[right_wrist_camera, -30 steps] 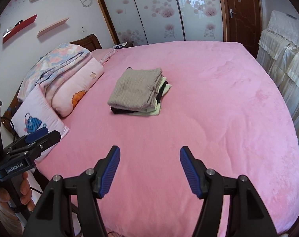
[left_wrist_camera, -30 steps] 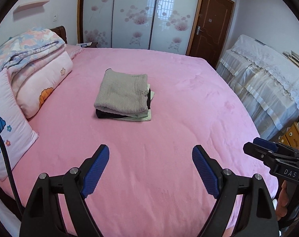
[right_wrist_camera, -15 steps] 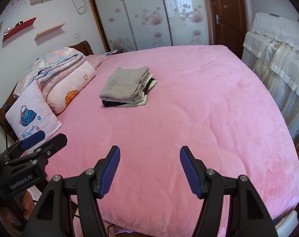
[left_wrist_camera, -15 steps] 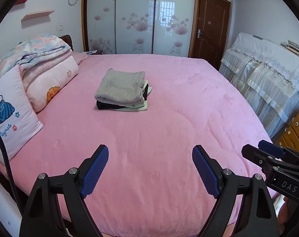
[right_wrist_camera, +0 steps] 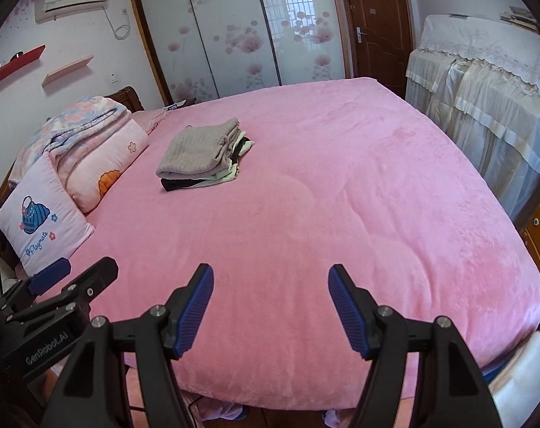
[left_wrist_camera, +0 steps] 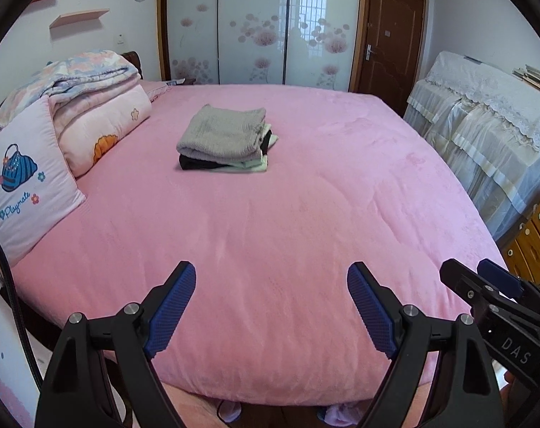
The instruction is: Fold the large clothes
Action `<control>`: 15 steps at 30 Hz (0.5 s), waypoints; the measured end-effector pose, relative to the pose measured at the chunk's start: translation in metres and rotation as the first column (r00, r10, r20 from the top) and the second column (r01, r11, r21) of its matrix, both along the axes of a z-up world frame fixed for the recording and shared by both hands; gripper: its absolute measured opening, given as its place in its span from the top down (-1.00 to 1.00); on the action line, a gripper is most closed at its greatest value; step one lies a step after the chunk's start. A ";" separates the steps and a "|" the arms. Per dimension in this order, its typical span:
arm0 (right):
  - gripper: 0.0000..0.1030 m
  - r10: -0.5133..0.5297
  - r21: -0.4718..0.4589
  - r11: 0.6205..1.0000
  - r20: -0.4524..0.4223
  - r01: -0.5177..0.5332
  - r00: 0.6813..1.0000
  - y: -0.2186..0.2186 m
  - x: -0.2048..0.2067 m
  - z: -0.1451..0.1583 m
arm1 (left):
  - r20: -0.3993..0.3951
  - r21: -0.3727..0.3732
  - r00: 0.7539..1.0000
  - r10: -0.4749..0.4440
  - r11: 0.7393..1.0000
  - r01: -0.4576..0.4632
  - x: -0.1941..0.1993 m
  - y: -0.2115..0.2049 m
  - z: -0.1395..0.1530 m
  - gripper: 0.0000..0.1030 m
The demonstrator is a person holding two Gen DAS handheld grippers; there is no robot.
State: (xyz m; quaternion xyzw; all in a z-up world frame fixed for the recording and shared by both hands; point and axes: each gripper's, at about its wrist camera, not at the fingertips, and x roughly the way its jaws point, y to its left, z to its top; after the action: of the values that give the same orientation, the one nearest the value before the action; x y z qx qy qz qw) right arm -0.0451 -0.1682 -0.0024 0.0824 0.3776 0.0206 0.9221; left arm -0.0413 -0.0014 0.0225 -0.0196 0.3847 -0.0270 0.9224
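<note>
A stack of folded clothes [left_wrist_camera: 224, 139], grey knit on top over black and pale green pieces, lies on the far left half of the pink bed [left_wrist_camera: 288, 221]; it also shows in the right wrist view [right_wrist_camera: 202, 153]. My left gripper [left_wrist_camera: 271, 308] is open and empty, held off the bed's near edge. My right gripper [right_wrist_camera: 271, 308] is open and empty, also back from the near edge. Each gripper shows at the side of the other's view: the right one [left_wrist_camera: 498, 296], the left one [right_wrist_camera: 56, 285].
Pillows [left_wrist_camera: 27, 182] and a folded quilt [left_wrist_camera: 88, 75] lie along the bed's left side. A lace-covered cabinet [left_wrist_camera: 484, 125] and wooden drawers [left_wrist_camera: 534, 235] stand to the right. A sliding wardrobe [left_wrist_camera: 263, 25] and a brown door [left_wrist_camera: 391, 35] are behind.
Both grippers have pulled back and away from the bed, so the stack looks smaller and the bed's near edge and floor have come into view. Both stay open.
</note>
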 end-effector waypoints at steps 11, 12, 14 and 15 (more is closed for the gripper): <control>-0.35 -0.009 -0.044 0.999 0.007 0.009 1.000 0.000 -0.009 -0.008 | -0.014 0.037 1.000 -0.007 0.999 0.007 -0.011 -0.007 -0.009 -0.67; -0.35 -0.007 -0.044 0.999 0.007 0.007 1.000 0.000 -0.009 -0.009 | -0.020 0.034 1.000 -0.007 0.999 0.008 -0.011 -0.007 -0.010 -0.67; -0.35 -0.002 -0.047 0.999 0.003 0.003 1.000 0.001 -0.008 -0.011 | -0.024 0.034 1.000 -0.004 0.999 0.005 -0.009 -0.006 -0.010 -0.67; -0.35 -0.002 -0.048 0.999 0.002 0.002 1.000 0.003 -0.009 -0.012 | -0.026 0.032 1.000 -0.002 0.999 0.003 -0.010 -0.006 -0.012 -0.67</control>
State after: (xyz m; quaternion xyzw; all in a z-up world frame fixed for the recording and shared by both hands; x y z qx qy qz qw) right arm -0.0543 -0.1651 -0.0145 0.0606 0.3769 0.0109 0.9242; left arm -0.0508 -0.0071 0.0109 -0.0047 0.3971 -0.0216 0.9175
